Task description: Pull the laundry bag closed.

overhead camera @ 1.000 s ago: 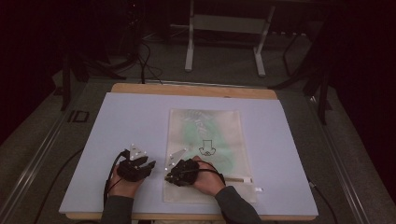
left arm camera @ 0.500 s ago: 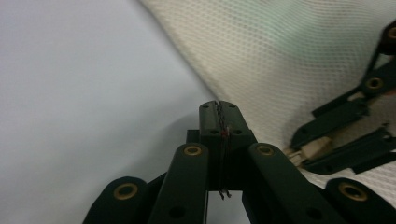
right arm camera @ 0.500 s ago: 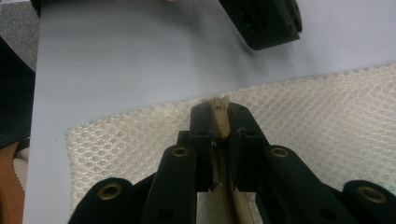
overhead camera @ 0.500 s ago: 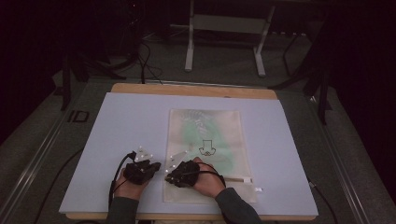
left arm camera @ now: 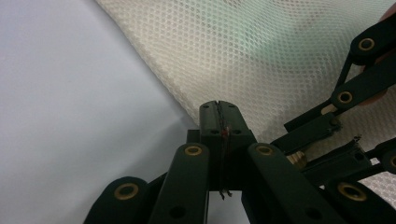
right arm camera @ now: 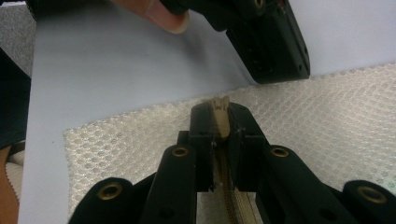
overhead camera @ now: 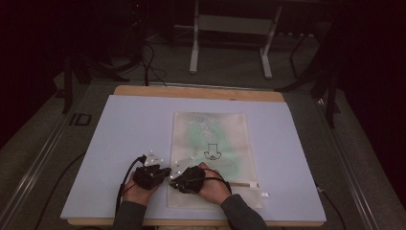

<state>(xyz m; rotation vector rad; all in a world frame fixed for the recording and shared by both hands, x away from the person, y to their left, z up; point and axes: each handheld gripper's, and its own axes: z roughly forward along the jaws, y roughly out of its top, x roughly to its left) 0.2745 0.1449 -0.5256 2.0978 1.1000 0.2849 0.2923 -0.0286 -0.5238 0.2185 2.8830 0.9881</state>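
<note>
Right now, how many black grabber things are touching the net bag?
2. The left gripper is shut at the mesh bag's near left edge. The right gripper, beside it, is shut on the bag's zipper.

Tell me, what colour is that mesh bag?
Cream-white honeycomb mesh bag, clearest in the left gripper view.

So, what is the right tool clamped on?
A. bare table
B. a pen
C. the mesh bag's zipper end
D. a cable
C: in the right gripper view the right tool is shut on the beige zipper at the edge of the mesh bag.
</note>
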